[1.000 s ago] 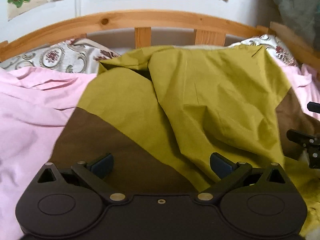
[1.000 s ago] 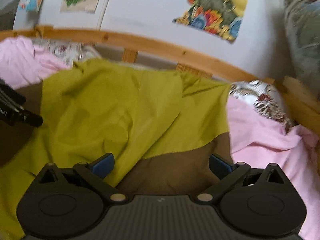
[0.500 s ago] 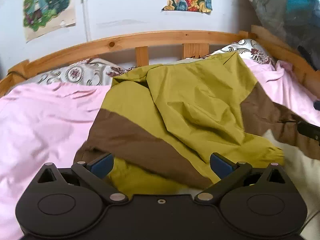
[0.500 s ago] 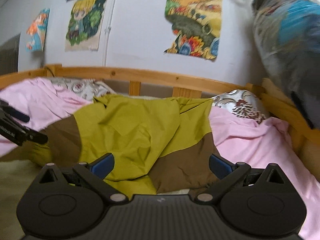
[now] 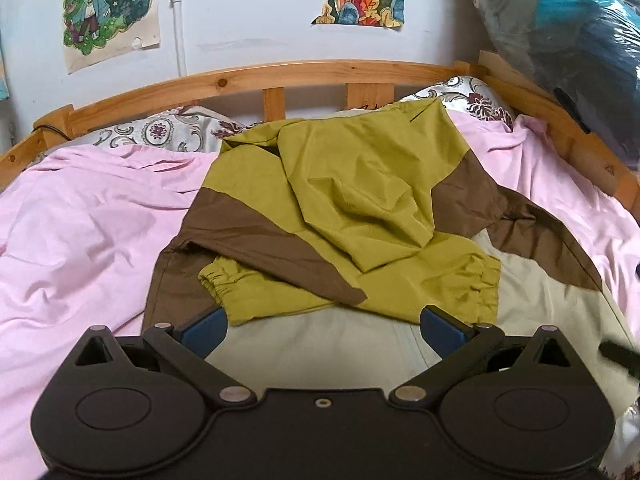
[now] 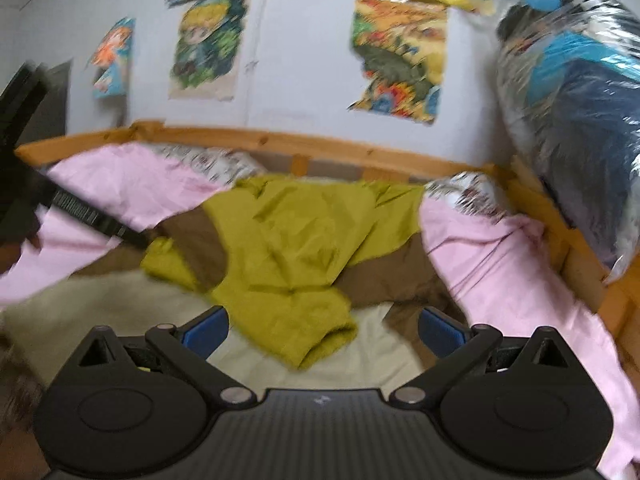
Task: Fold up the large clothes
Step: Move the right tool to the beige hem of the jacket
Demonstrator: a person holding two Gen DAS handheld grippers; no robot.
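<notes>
Pink bedsheet (image 5: 92, 236), wooden headboard (image 5: 304, 74), postered wall (image 5: 248, 12)

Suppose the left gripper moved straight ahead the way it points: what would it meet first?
Probably the jacket: its olive elastic cuffs lie just past the open left gripper, above the cream panel. Depth is uncertain.

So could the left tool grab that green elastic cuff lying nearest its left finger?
Probably yes. The left tool is open and empty, and the cuff lies on top of the jacket just ahead, with nothing covering it.
</notes>
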